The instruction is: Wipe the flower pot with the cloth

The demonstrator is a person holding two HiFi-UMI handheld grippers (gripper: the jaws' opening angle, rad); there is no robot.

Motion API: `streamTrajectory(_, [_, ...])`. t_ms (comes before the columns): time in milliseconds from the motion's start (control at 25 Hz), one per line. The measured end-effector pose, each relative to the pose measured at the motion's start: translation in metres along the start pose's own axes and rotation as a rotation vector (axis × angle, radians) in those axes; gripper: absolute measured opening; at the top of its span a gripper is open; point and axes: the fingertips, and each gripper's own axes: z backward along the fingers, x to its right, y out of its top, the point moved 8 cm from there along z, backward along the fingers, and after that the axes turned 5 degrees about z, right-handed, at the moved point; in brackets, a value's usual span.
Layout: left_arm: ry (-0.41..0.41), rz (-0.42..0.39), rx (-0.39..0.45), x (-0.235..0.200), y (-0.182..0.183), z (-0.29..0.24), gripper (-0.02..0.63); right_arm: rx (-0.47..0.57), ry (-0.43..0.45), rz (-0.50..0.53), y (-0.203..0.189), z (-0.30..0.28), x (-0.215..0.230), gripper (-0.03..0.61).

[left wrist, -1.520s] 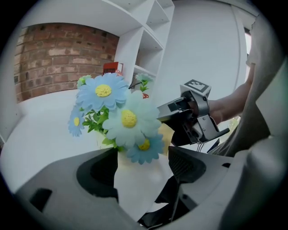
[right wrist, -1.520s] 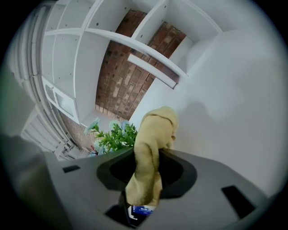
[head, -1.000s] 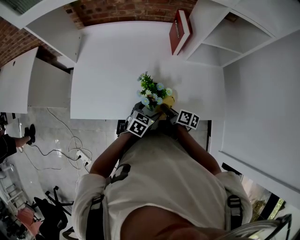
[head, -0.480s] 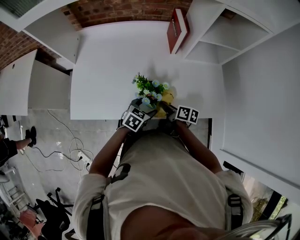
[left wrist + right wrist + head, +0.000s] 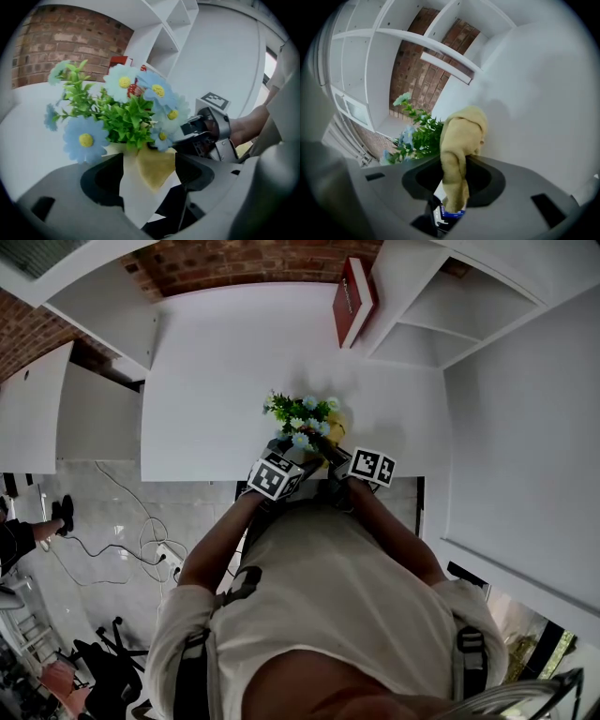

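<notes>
White desk (image 5: 225,362) below a brick wall (image 5: 244,259): the flower pot (image 5: 136,187) is at its 6 o'clock edge, clamped by the left gripper (image 5: 149,173). The right gripper (image 5: 453,183), at the pot's 3 o'clock, pinches the yellow cloth (image 5: 461,136) and presses it against the pot.

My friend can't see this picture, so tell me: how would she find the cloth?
Look at the big white table, at its near edge, where the left gripper holds a white flower pot of blue flowers. The cloth is pinched in the right gripper and lies against the pot. It is the only soft, yellow thing there.
</notes>
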Motion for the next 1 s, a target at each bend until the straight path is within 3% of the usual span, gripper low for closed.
streamTrajectory(120, [-0.024,-0.055,-0.038,0.01,-0.001,-0.009,0.345,-0.034,-0.056,0.026,-0.002,-0.002,0.011,0.117])
streamTrajectory(320, [0.015,-0.125,-0.07,-0.002,-0.006,0.004,0.345,-0.047,-0.084,0.031,0.002,-0.005,0.018,0.117])
streamTrajectory(520, [0.143,-0.157,-0.047,-0.055,0.008,0.025,0.345,-0.021,-0.041,0.02,0.016,-0.001,0.011,0.117])
streamTrajectory(760, [0.116,-0.321,-0.044,-0.072,0.027,0.01,0.345,0.001,0.031,0.055,0.032,-0.001,-0.004,0.117])
streamTrajectory(1000, [0.157,-0.218,0.061,-0.069,0.022,0.0,0.345,-0.003,0.013,0.052,0.031,-0.008,0.008,0.117])
